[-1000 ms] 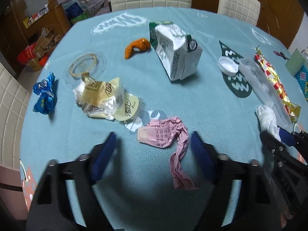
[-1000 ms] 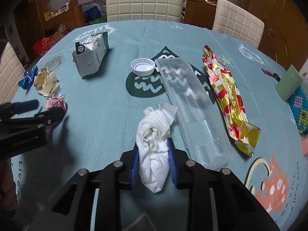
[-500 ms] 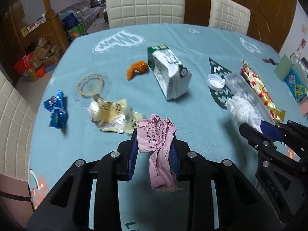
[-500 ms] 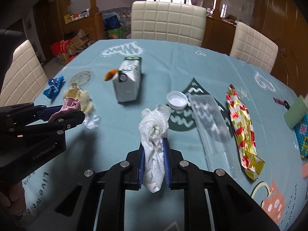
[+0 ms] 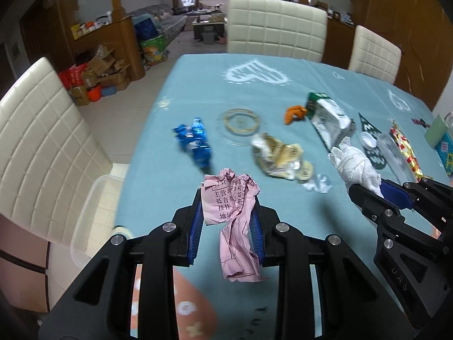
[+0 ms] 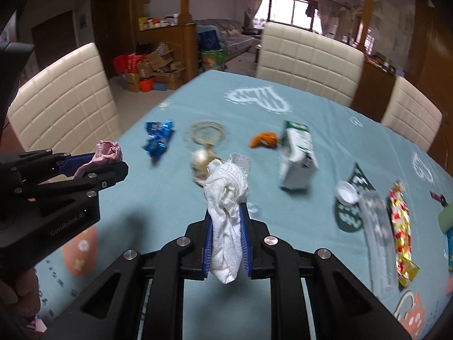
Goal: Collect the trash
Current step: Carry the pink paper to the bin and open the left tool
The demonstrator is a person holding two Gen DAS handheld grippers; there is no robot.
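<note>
My left gripper (image 5: 228,201) is shut on a crumpled pink paper slip (image 5: 235,221) and holds it above the table's near left edge; it also shows in the right wrist view (image 6: 106,155). My right gripper (image 6: 226,215) is shut on a wadded white tissue (image 6: 226,198), lifted off the table; the tissue also shows in the left wrist view (image 5: 354,167). On the blue tablecloth (image 5: 254,90) lie a blue wrapper (image 5: 195,141), a yellow wrapper (image 5: 280,155), an orange scrap (image 5: 294,113) and a crushed milk carton (image 5: 328,119).
A clear plastic lid (image 5: 240,121), a white cap (image 6: 346,192), a clear tray (image 6: 376,232) and a red-gold foil wrapper (image 6: 400,226) lie on the table. Cream chairs (image 5: 42,147) stand around it. A clear plastic bin (image 5: 93,215) sits on the floor at the left edge.
My left gripper closed on the pink paper and lifted it. Both grippers rose and swung left with their trash, away from the table's middle.
</note>
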